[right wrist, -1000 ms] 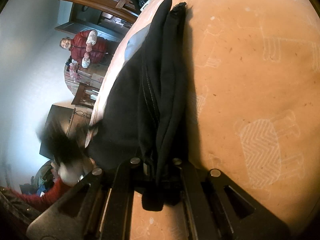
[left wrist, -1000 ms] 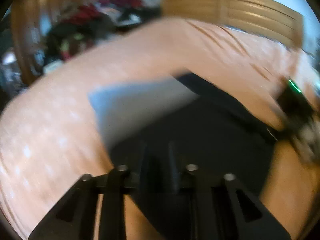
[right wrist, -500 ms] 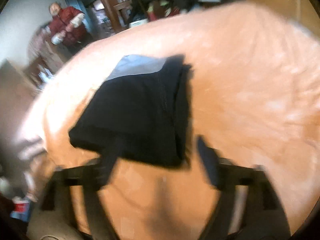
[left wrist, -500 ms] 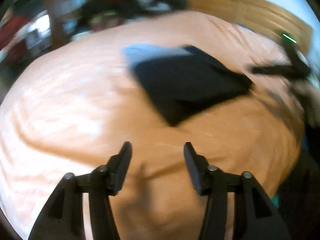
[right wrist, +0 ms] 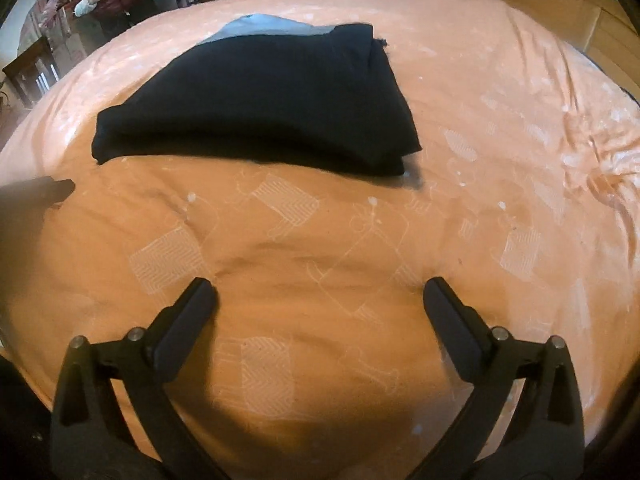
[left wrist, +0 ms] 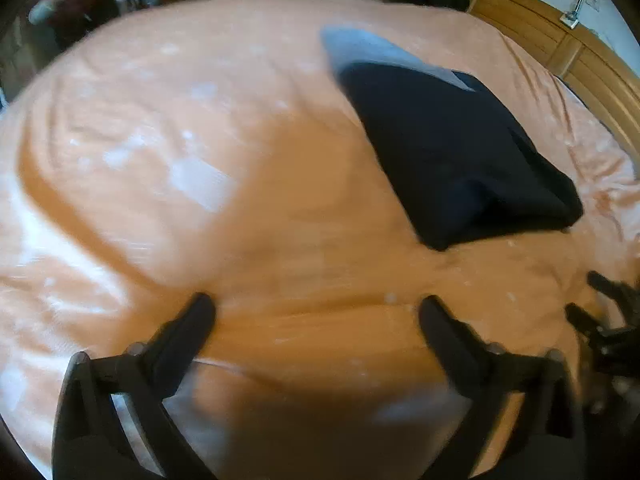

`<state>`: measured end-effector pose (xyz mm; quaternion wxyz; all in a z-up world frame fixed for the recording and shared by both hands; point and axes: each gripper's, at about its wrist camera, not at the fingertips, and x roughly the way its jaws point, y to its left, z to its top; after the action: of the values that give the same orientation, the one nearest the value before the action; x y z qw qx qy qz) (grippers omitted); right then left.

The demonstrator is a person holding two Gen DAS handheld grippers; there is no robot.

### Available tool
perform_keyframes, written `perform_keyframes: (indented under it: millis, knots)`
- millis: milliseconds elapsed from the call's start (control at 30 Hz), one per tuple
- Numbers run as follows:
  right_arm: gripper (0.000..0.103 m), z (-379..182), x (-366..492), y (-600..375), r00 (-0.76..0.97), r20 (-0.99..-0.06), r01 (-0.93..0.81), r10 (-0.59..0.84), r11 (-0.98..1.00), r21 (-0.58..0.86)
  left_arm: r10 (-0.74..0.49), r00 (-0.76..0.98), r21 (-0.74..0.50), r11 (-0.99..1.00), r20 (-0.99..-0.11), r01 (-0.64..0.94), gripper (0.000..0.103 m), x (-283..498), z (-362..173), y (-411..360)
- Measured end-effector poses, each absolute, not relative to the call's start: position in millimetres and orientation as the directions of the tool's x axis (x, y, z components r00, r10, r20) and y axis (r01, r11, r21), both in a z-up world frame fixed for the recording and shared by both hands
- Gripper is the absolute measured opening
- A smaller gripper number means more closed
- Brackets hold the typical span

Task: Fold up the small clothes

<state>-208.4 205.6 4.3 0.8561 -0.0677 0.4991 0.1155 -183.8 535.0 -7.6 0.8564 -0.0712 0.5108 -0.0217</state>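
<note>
Folded black garment (right wrist: 256,100) (grey edge showing, possibly a lining) laid on orange bedsheet (right wrist: 320,240), left gripper (left wrist: 316,306) and right gripper (right wrist: 320,290) both spread wide, nothing held.

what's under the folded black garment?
The black garment lies on the orange bedsheet. A grey-blue layer pokes out from under its far edge; how far it runs beneath is covered. Both grippers are open and clear of it.
</note>
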Motion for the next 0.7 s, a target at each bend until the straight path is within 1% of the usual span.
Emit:
perform_keyframes:
  millis: [100, 233, 333, 467, 700]
  knots:
    - [0.103, 6, -202, 200, 0.475, -0.866, -0.242, 0.156, 0.969, 0.042, -0.096, 0.52, -0.148, 0.987, -0.849, -0.061, 0.103, -181, -11, 534]
    - [0.103, 8, -212, 206, 0.531, -0.834, -0.241, 0.15, 0.97, 0.021, -0.092, 0.534, -0.17, 0.98, -0.841, -0.099, 0.103, -183, -10, 531]
    - [0.103, 7, -215, 205, 0.559, -0.812, -0.253, 0.167, 0.967, 0.024, -0.047, 0.526, -0.128, 0.985, -0.849, -0.12, 0.103, -181, -9, 524]
    - [0.103, 5, -216, 202, 0.548, -0.814, -0.251, 0.191, 0.966, 0.057, 0.003, 0.57, -0.074, 0.991, -0.821, -0.112, 0.103, -192, -11, 522]
    - [0.103, -2, -214, 203, 0.58, -0.791, -0.257, 0.195, 0.965, 0.05, 0.009, 0.595, -0.078, 0.99, -0.804, -0.121, 0.103, -201, -9, 524]
